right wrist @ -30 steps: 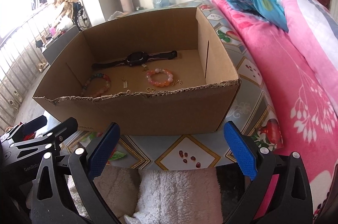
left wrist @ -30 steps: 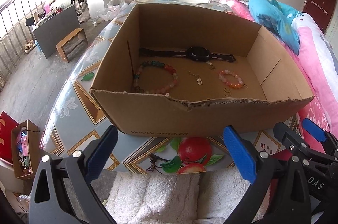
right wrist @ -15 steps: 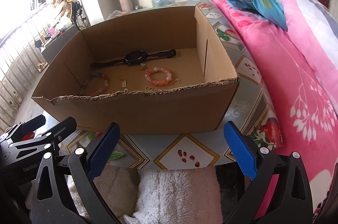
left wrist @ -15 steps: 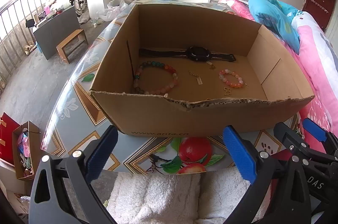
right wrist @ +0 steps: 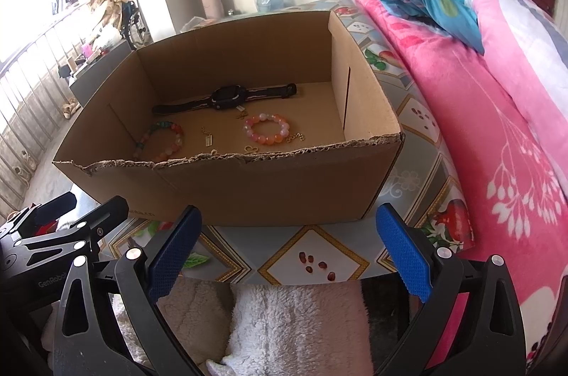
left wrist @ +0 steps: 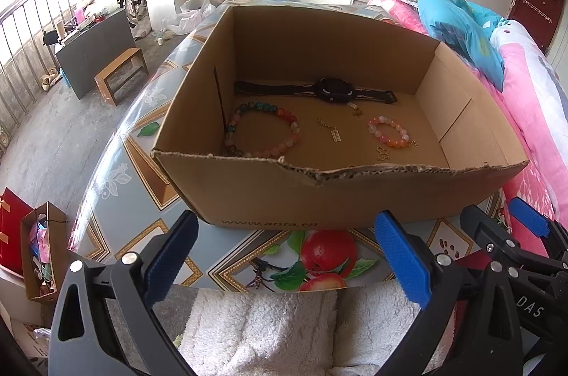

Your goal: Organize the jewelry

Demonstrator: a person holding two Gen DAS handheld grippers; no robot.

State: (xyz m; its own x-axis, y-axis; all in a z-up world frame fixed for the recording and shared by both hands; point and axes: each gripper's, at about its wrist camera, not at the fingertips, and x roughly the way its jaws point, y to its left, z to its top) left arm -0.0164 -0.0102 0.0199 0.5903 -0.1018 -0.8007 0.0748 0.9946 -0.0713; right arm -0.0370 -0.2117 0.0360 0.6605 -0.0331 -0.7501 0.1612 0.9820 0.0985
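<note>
Between the left gripper (left wrist: 287, 252) blue ribbed pads (left wrist: 401, 257): nothing, spread wide, hovering over the near table edge. Same deal with the right gripper (right wrist: 289, 246), gaping and empty. Just past both, a cardboard box (left wrist: 319, 202) with a ragged torn front rim on a glossy fruit-print tablecloth (right wrist: 312, 260). Inside, along the back wall, a black watch (left wrist: 332, 89) laid flat; toward the left wall, a big multicolour bead bracelet (left wrist: 262, 129); right of centre, a smaller pink-orange bracelet (left wrist: 388, 132); between them a thin chain with tag (left wrist: 330, 129). Looks basically sorted already, maybe just tidying left.
</note>
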